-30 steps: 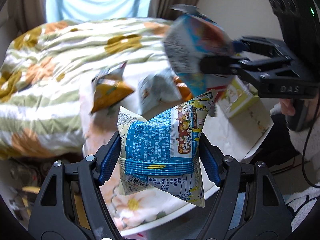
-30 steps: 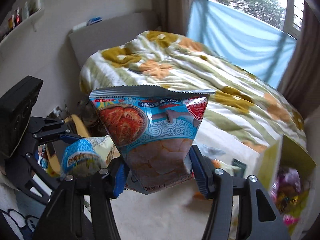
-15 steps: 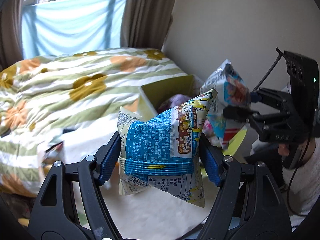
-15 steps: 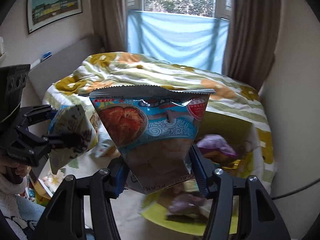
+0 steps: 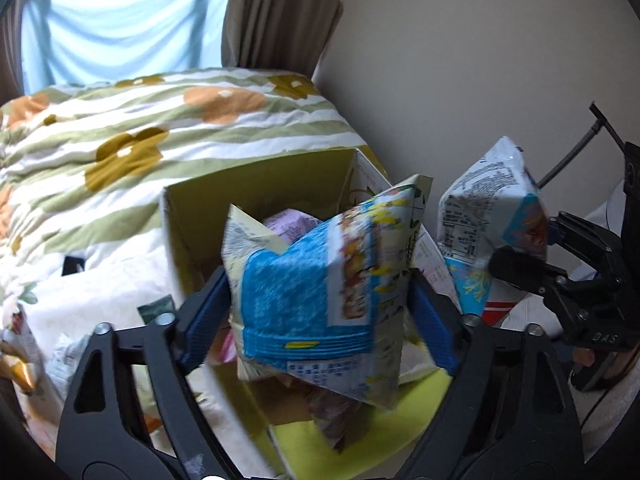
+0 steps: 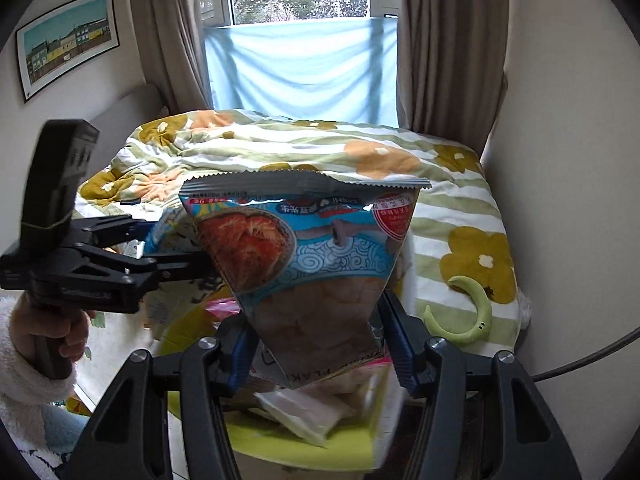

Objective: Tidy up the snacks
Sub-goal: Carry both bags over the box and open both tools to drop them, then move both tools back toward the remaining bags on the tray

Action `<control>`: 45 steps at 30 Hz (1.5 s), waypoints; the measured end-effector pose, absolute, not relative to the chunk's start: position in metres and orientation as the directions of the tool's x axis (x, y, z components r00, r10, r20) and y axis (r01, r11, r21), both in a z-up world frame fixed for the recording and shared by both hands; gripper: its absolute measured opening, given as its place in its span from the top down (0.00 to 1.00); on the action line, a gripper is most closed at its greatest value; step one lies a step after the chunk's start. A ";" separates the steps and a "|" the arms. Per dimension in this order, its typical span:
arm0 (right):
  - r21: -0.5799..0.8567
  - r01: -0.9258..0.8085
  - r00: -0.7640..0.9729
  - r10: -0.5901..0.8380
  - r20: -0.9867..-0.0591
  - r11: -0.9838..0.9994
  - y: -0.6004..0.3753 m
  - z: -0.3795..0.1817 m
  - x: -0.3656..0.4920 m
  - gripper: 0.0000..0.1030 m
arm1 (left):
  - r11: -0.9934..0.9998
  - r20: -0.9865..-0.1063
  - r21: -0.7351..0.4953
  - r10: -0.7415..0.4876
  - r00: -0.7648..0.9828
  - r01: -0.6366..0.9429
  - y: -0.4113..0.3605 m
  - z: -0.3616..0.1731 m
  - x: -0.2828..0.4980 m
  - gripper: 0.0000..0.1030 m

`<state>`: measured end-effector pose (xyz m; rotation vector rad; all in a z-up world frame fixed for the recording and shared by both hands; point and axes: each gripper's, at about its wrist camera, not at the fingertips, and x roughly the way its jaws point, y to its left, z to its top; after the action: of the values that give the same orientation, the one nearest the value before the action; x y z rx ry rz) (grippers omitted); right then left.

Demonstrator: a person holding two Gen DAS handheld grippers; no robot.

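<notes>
The left gripper (image 5: 320,312) has just spread its jaws, so the blue snack packet (image 5: 316,300) hangs loose between them, directly over the open yellow box (image 5: 256,200). The right gripper (image 6: 316,344) grasps the kimchi-print snack bag (image 6: 312,264), upright above the same box.

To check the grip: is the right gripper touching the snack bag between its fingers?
Touching. The right wrist view shows the right gripper's blue pads pressing the snack bag's narrow lower end.
</notes>
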<state>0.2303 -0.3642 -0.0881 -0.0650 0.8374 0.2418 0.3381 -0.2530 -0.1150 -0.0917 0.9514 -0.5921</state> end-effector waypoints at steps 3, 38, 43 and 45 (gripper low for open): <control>0.048 -0.234 0.639 0.191 -0.745 0.971 -0.381 -0.090 0.230 0.48 | 0.864 -0.758 -0.308 -0.476 0.447 0.398 -0.258 -0.123 0.339 0.01; 0.157 -0.226 0.602 0.264 -0.753 0.961 -0.397 -0.131 0.307 0.06 | 0.987 -0.798 -0.023 -0.114 0.592 0.159 -0.187 -0.102 0.271 0.01; 0.112 -0.233 0.618 0.236 -0.750 0.966 -0.392 -0.124 0.292 0.06 | 0.987 -0.791 -0.044 -0.128 0.599 0.153 -0.182 -0.097 0.264 0.01; 0.095 -0.245 0.632 0.234 -0.739 0.965 -0.389 -0.117 0.285 0.06 | 0.987 -0.784 -0.042 -0.128 0.607 0.154 -0.182 -0.091 0.261 0.01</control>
<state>0.2847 -0.3888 -0.1168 -0.0147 0.8429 0.2738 0.2613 -0.1818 -0.0915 0.0303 0.9036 -0.1630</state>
